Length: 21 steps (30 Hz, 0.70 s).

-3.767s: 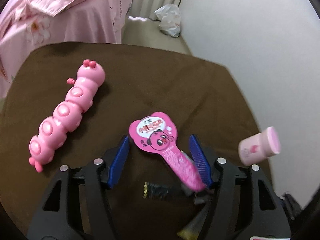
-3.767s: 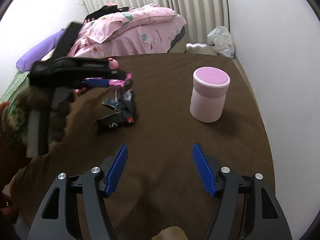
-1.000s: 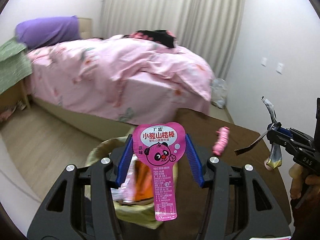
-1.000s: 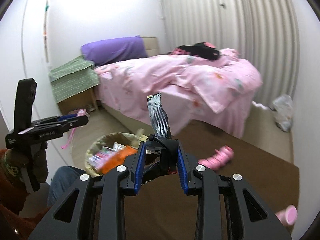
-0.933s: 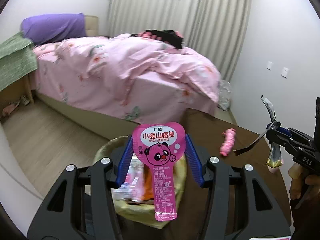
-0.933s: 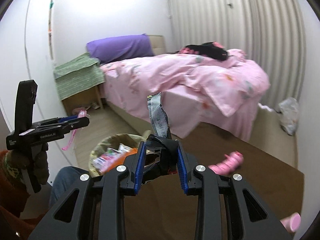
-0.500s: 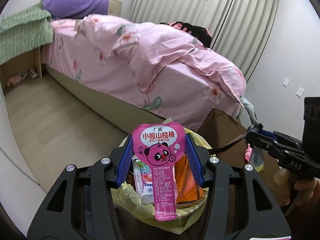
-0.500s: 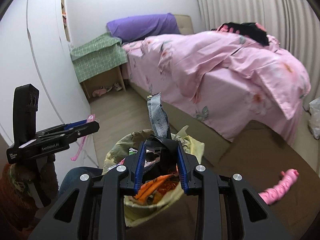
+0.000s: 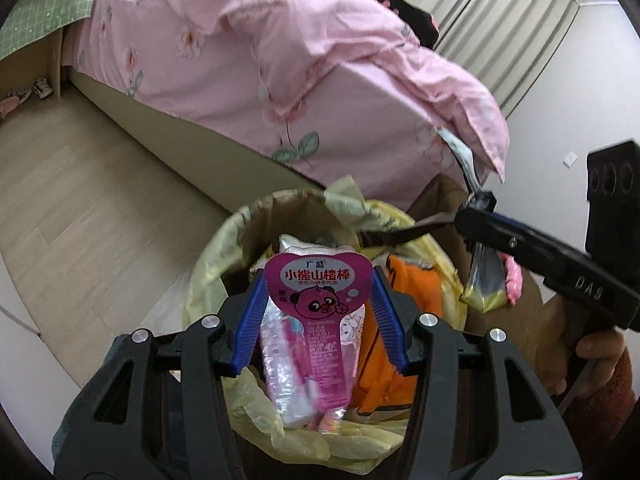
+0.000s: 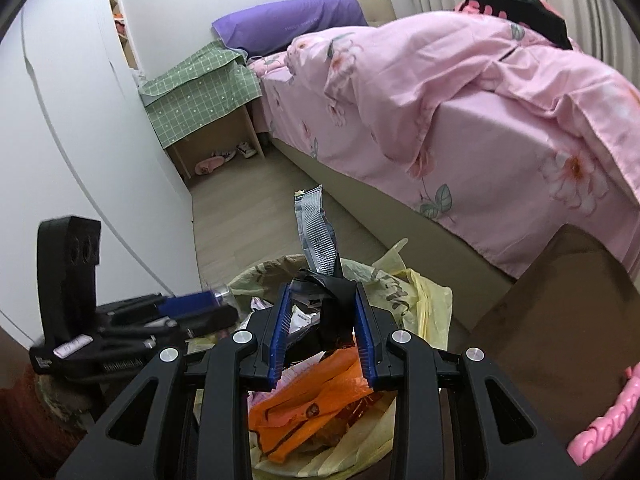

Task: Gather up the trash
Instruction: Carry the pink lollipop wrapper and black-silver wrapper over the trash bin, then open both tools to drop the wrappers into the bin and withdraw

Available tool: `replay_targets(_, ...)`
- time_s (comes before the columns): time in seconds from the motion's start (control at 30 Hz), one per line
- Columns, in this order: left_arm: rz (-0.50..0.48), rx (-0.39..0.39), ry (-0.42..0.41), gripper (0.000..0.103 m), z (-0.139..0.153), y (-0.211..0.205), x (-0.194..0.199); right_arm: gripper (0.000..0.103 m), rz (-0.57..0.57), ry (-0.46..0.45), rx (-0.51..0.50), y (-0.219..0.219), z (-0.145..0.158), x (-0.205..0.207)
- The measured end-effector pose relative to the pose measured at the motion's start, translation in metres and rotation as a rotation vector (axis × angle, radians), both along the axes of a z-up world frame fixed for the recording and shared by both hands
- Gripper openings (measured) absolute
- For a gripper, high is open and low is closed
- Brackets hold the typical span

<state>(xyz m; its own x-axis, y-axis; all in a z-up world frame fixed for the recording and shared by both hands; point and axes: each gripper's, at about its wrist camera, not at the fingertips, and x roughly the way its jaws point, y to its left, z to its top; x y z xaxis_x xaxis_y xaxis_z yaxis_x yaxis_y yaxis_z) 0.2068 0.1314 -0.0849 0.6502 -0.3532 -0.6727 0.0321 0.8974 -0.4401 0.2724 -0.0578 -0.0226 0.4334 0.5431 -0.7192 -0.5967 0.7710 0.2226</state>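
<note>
Now down over the lined trash bin (image 9: 248, 236) at six o'clock, left gripper (image 9: 318, 300) clamped on pink snack wrapper (image 9: 316, 280), right gripper (image 10: 320, 320) on crumpled dark wrapper (image 10: 332, 304); release seems next.

The round bin lined with a yellow plastic bag (image 9: 224, 276) stood open-mouthed, though an orange plastic bag (image 10: 304, 404) and other wrappers already filled much of it. Bare wooden floor (image 9: 88, 184) lay free on its left; the pink-quilted bed (image 9: 304, 80) closed off the far side, and the brown-covered bench (image 10: 560, 320) the right.
</note>
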Motion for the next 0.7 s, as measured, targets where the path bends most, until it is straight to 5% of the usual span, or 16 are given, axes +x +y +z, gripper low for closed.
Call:
replay_targets(0.4, 0.013, -0.058, 0.011, 0.057, 0.002, 0.014, -0.009, 0.032, 0.013, 0.077, 0.028, -0.003, -0.022, 0.009)
replay_targets(0.7, 0.005, 0.010, -0.010, 0.059, 0.022, 0.003, -0.034, 0.048, -0.022, 0.085, 0.041, -0.011, -0.014, -0.003)
